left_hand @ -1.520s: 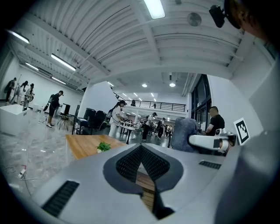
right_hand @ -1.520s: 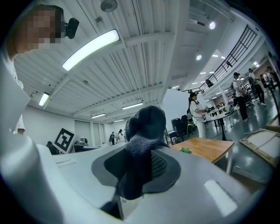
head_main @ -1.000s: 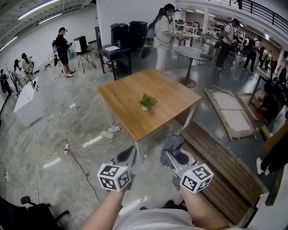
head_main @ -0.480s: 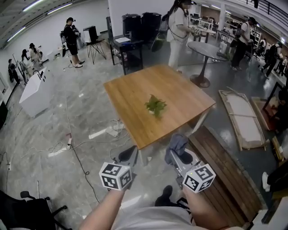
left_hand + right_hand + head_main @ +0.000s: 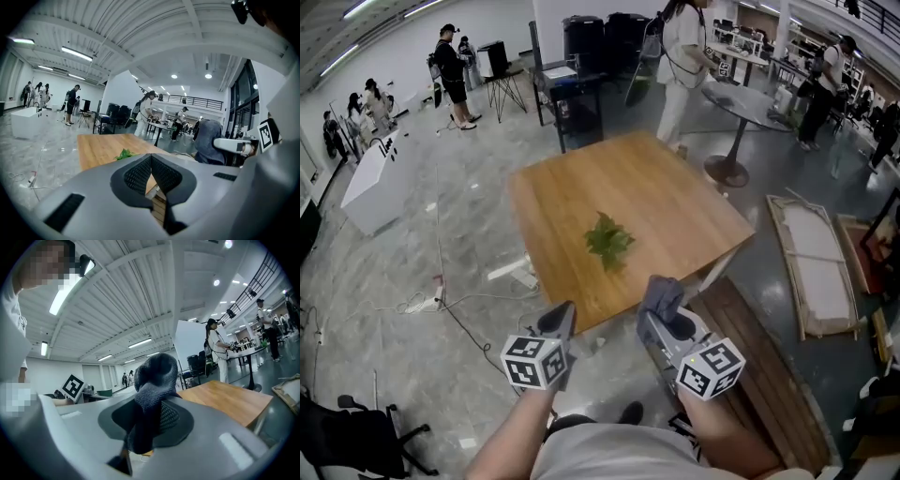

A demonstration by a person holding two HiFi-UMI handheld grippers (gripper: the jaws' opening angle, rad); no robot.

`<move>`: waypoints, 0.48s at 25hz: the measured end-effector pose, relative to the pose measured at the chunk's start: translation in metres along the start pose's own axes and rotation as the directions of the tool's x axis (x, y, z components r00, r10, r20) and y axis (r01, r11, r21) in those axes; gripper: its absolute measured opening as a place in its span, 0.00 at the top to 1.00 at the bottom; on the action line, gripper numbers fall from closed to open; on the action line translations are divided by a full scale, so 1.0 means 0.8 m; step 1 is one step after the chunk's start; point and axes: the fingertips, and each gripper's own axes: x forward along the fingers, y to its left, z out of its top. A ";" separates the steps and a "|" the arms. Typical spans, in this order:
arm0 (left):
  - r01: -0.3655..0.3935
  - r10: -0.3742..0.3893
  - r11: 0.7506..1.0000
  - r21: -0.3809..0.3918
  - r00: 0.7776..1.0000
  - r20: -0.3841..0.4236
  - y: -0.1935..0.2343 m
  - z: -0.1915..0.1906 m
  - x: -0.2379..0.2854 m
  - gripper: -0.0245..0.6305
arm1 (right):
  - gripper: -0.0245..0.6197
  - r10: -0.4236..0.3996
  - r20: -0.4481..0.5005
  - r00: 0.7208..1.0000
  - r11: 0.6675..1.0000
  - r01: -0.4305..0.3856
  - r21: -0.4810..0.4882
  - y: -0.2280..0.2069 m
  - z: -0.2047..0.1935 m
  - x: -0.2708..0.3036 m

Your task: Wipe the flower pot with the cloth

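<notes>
Your right gripper [image 5: 662,324] is clamped on the grey cloth [image 5: 661,293]. The cloth is bunched and projects past the jaw tips, long axis along the jaws. Your left gripper [image 5: 556,325] has its jaws touching, with nothing between them. The flower pot [image 5: 607,240] stands upright on the wooden table [image 5: 684,187], ahead of and well apart from both grippers, with foliage covering the pot.

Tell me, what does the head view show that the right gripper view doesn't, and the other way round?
Only the head view shows the potted plant on the wooden table, the wooden bench and the cables on the floor. Only the right gripper view shows the ceiling lights and, close up, the right gripper with its jaws clamped on the cloth. Both show the table, the dark cloth and a person in white standing beyond the table.
</notes>
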 end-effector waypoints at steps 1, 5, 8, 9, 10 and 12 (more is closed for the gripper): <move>-0.005 0.005 1.000 0.000 1.000 -0.004 0.000 0.002 0.013 0.95 | 0.85 0.001 0.002 1.000 1.000 -0.001 0.006 -0.014 0.002 0.003; -0.019 0.019 1.000 -0.008 0.999 -0.025 0.009 0.007 0.063 0.95 | 0.85 -0.001 0.001 1.000 1.000 0.001 0.020 -0.059 0.005 0.022; -0.022 0.021 1.000 -0.017 0.999 -0.042 0.023 0.009 0.097 0.95 | 0.85 -0.007 -0.010 1.000 0.999 0.007 0.033 -0.083 0.002 0.038; -0.019 0.018 1.000 -0.019 0.999 -0.049 0.028 0.009 0.109 0.95 | 0.85 -0.011 -0.015 1.000 0.999 0.011 0.037 -0.089 0.000 0.043; -0.014 0.013 1.000 -0.021 0.998 -0.055 0.035 0.009 0.122 0.95 | 0.85 -0.015 -0.020 1.000 0.999 0.016 0.040 -0.095 -0.003 0.049; -0.003 0.002 1.000 -0.024 0.998 -0.062 0.053 0.016 0.154 0.95 | 0.85 -0.022 -0.024 0.999 0.999 0.023 0.037 -0.111 -0.003 0.070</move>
